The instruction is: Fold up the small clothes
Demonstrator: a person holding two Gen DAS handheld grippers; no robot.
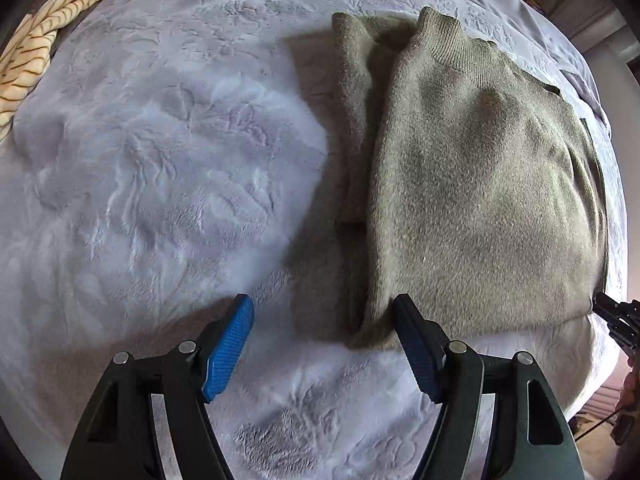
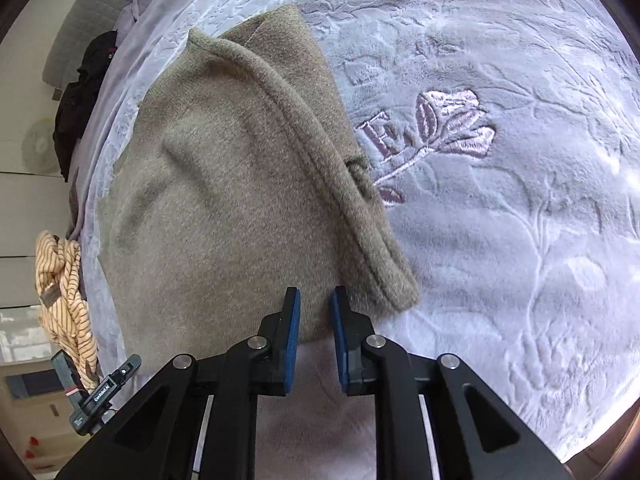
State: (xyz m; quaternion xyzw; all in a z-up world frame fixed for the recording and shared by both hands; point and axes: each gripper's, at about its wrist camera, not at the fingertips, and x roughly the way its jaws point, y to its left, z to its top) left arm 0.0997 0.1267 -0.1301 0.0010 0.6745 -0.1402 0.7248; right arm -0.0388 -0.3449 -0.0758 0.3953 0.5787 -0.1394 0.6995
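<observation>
An olive-green knitted sweater (image 1: 472, 184) lies folded lengthwise on the lilac blanket, collar at the far end. My left gripper (image 1: 322, 346) points down at its near left corner, open wide. Its right finger (image 1: 416, 344) rests against the folded edge, and the left blue pad (image 1: 230, 348) is over bare blanket. In the right wrist view the sweater (image 2: 224, 200) fills the left half, with one thick fold along its right side. My right gripper (image 2: 315, 336) has its jaws drawn narrow on the sweater's near hem, the fabric pinched between the blue pads.
The embossed lilac blanket (image 1: 160, 184) covers the whole bed; an embroidered flower (image 2: 444, 128) lies right of the sweater. A cream striped garment (image 1: 44, 40) is bunched at the bed's far left edge. Dark clothing (image 2: 82, 100) hangs off the bed's side.
</observation>
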